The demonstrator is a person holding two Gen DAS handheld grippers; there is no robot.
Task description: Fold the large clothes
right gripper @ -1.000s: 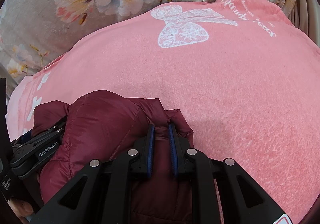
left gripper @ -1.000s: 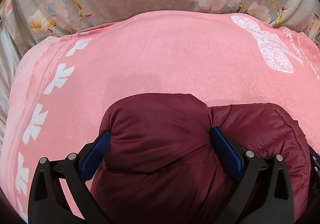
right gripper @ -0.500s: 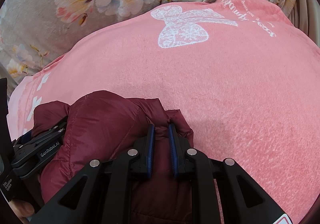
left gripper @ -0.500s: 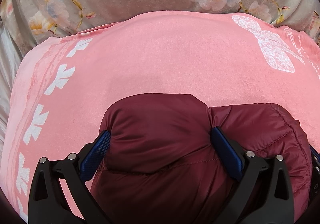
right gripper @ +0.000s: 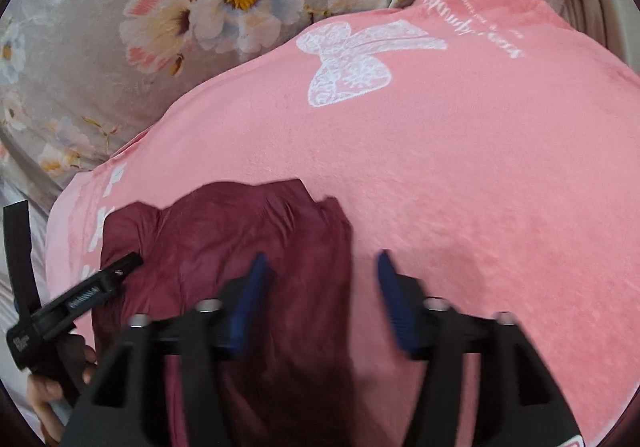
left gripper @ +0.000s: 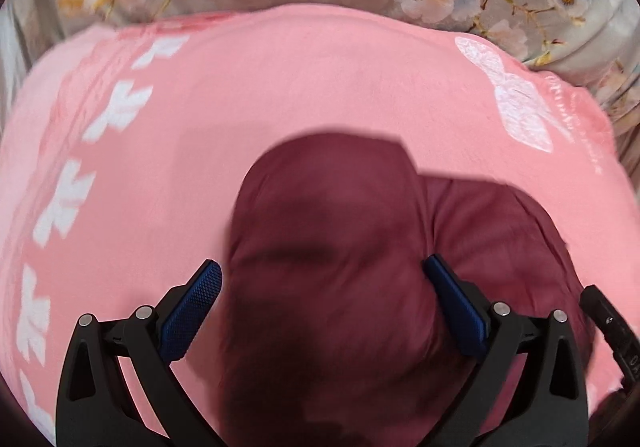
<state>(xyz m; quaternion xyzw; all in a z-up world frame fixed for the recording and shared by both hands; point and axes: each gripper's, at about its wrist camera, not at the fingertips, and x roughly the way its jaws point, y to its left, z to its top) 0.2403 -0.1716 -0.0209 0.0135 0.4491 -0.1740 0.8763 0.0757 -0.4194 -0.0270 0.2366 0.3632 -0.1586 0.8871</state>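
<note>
Handling like a light, puffy, slick pillow: maroon down jacket (left gripper: 332,247) bundled on the pink blanket (left gripper: 320,87) on the bed. Left tongs (left gripper: 322,287) spread around the bulge, not pinching; right tongs (right gripper: 320,287) opening, pads clear of it. Grab seams or hem, since smooth shell likely slips

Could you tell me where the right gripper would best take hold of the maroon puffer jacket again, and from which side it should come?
Probably at the jacket's far edge, where its fabric ends on the pink blanket. That edge is thin next to the padded bulk, so the jaws could close over it. The right gripper, whose jaws are opening with nothing pinched, should come from above and the blanket side.
</note>
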